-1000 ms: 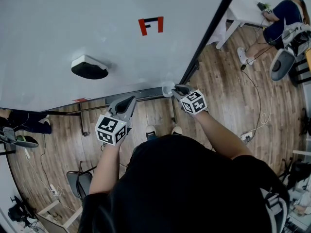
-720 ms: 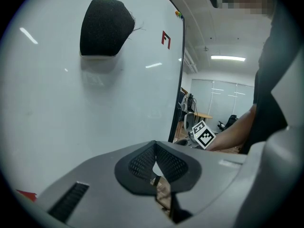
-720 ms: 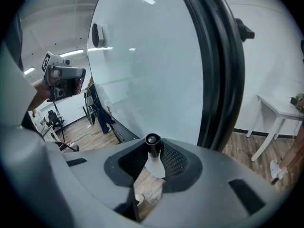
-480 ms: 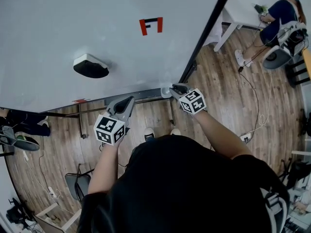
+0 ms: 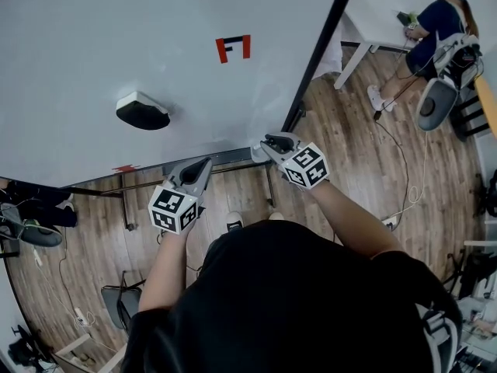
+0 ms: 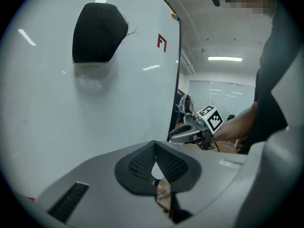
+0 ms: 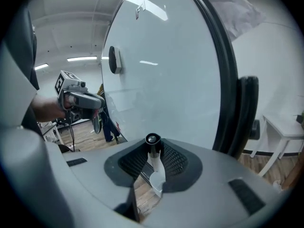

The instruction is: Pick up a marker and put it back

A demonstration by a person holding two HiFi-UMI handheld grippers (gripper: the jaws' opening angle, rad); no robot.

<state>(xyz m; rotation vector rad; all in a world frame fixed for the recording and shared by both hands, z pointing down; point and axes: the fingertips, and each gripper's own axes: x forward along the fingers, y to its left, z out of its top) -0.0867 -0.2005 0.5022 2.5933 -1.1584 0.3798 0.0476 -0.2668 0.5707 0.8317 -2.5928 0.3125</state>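
- Gripping the marker [image 7: 155, 165], your right claw [image 7: 152, 146] pinches its white barrel, with the dark end sticking out past the tips.
- That puts the marker just off the whiteboard's [image 5: 155, 22] lower right corner.
- Your left claw [image 6: 155, 146] is closed on nothing, at eight o'clock from the right one.
- The eraser [image 5: 142, 111] clings to the board at eleven o'clock from your left claw.

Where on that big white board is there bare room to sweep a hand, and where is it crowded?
The whiteboard is bare left of the eraser, and between the eraser and the red mark. Crowded: the right end of the ledge, where the right gripper holds a marker, with the left gripper near.
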